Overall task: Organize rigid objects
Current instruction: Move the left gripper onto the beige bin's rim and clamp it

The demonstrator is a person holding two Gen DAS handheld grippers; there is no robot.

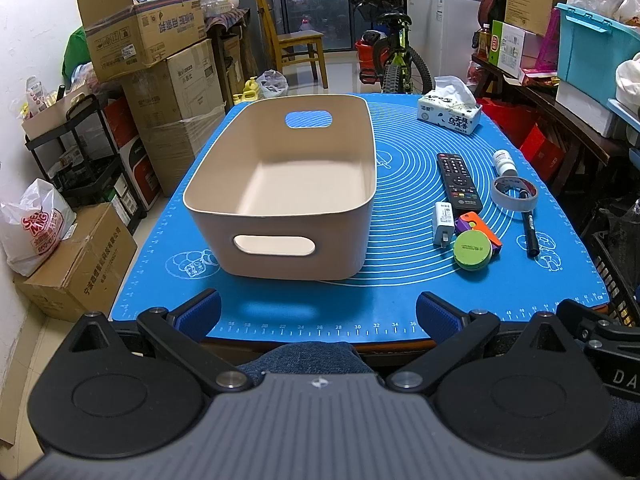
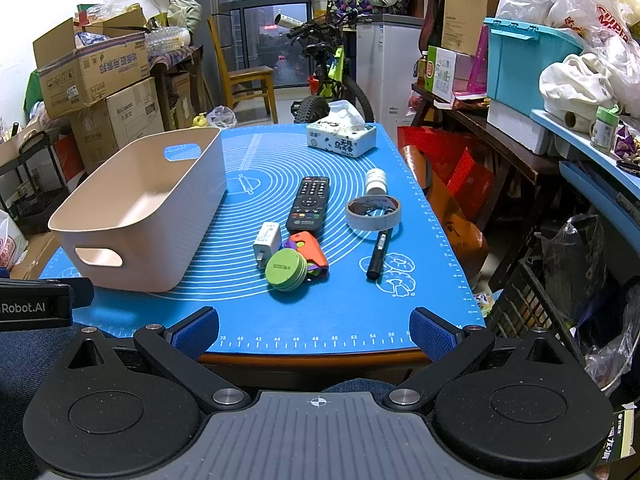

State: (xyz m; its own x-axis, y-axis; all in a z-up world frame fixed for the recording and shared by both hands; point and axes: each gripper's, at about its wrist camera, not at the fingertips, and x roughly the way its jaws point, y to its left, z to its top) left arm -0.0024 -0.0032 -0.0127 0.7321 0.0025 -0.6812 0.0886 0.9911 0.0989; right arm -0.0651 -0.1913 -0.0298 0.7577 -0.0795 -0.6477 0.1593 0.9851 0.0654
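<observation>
Scene: a surface covered by a blue mat [image 2: 320, 312], with a cluttered room behind it.
Bin: an empty beige bin [image 1: 288, 184] sits on the left half of the surface, its long axis running from the near edge toward the far edge, a handle slot in each short wall.
Loose items: all lie on the right half, well apart from both grippers.
Remote: a black remote [image 2: 309, 202] lies flat, long axis near-to-far, its button end toward the far edge.
Pen: a black pen [image 2: 378, 254] lies near the right edge, long axis near-to-far, its far end under a grey tape roll [image 2: 373, 212].
Small pieces: a white charger [image 2: 267, 241], a green disc [image 2: 286, 270] and an orange toy [image 2: 310, 250] touch in a tight cluster by the remote's near end.
Bottle: a small white bottle [image 2: 376, 181] lies on its side beyond the tape.
Tissue pack: a tissue pack [image 2: 342, 138] rests near the far right corner.
Left gripper: left gripper [image 1: 318, 312] hovers at the near edge facing the bin, fingers spread, holding nothing.
Right gripper: right gripper [image 2: 314, 328] hovers at the near edge facing the items, fingers spread, holding nothing.
Risk: reaching into the cluster could knock neighbours aside; the round bottle may roll toward the right edge; lifting the tape could drag the pen.
</observation>
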